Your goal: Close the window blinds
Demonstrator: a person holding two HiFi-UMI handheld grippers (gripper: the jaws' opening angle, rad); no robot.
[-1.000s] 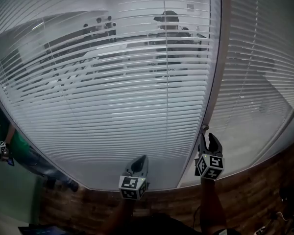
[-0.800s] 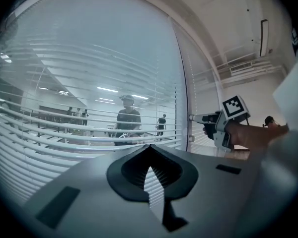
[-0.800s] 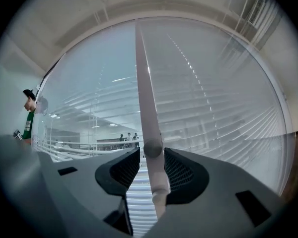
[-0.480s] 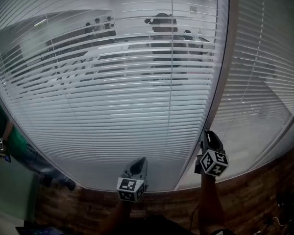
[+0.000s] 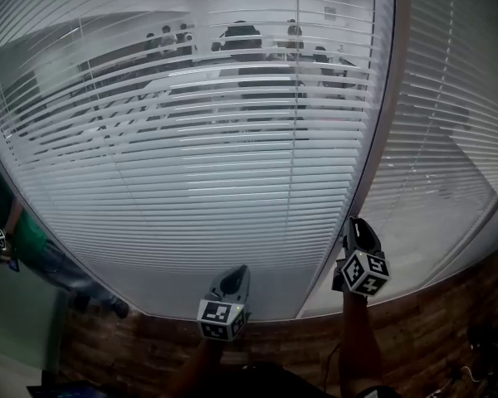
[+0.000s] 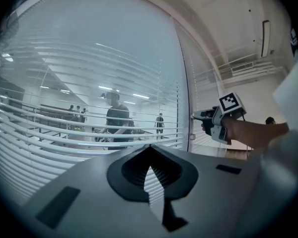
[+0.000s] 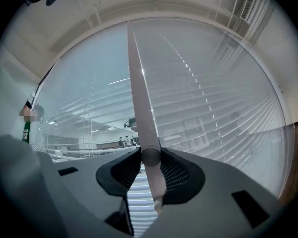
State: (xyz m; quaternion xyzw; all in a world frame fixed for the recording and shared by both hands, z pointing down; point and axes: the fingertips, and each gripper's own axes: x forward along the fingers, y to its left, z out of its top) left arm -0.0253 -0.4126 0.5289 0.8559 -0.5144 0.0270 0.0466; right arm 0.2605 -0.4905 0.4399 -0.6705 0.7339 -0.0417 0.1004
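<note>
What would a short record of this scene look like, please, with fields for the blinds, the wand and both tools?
blinds: slats tilted open; the room beyond shows through them
wand: thin pale rod, hanging beside the window post
right tool: jaws have just been closing; pads on the wand
left tool: jaws slightly apart, nothing between them, facing the blinds
task state: blinds not yet closed
</note>
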